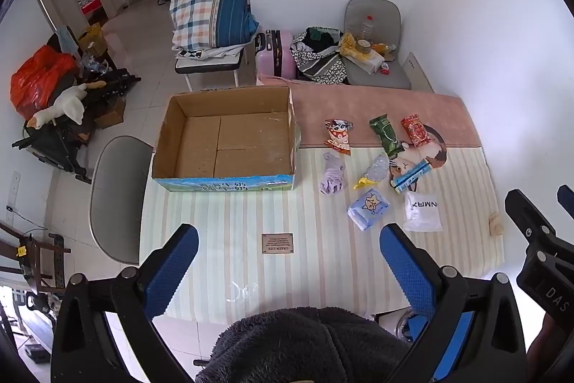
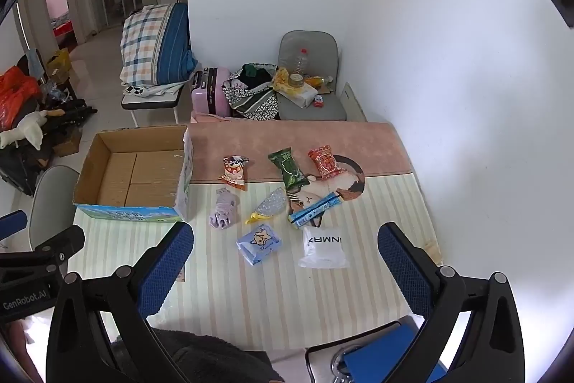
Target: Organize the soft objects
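Note:
An empty open cardboard box (image 1: 229,139) (image 2: 140,171) stands on the table at the left. Right of it lie soft items: a lilac cloth (image 1: 333,174) (image 2: 224,212), a blue tissue pack (image 1: 368,209) (image 2: 259,243), a white bag (image 1: 421,211) (image 2: 323,248), a clear pouch with yellow tip (image 1: 375,171) (image 2: 271,205), a blue tube pack (image 1: 412,176) (image 2: 315,210), and three snack packets, orange-white (image 1: 339,136) (image 2: 235,172), green (image 1: 386,133) (image 2: 290,168) and red (image 1: 416,130) (image 2: 326,162). My left gripper (image 1: 287,261) and right gripper (image 2: 285,253) are open and empty above the table's near edge.
A striped mat (image 1: 305,268) covers the table, with a pink cloth (image 1: 376,110) at the far side. A grey chair (image 1: 114,200) stands left of the table. Behind it are a pink suitcase (image 1: 274,54), a cluttered chair (image 1: 376,60) and a white wall on the right.

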Motion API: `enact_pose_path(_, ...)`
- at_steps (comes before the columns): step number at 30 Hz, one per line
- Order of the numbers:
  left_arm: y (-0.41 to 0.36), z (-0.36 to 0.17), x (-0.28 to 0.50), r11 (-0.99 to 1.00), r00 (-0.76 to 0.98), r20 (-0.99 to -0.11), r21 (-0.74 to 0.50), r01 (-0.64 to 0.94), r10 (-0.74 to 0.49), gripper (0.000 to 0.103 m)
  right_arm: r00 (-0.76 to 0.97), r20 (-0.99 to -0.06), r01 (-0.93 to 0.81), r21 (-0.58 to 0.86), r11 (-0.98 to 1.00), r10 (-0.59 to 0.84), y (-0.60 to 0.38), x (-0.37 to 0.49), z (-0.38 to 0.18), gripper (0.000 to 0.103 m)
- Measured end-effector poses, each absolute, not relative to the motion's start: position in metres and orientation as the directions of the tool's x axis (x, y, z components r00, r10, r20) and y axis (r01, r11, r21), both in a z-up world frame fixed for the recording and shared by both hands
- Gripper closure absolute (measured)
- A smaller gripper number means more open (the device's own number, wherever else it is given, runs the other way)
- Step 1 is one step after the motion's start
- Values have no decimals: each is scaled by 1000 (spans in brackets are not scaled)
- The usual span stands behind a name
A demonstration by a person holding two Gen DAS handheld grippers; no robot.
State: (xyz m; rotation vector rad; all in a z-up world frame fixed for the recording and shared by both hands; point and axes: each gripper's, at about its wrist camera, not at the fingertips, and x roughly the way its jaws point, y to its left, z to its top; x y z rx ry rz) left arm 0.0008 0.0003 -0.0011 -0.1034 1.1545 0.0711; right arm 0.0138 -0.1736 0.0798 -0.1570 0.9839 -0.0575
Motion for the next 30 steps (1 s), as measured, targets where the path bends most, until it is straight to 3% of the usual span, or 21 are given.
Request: enact_pose_path(30,-4,3,2,994,411,-912,-50,-100,-5,0,561,-821,-19,-145,989,-109,-177,13,76,0)
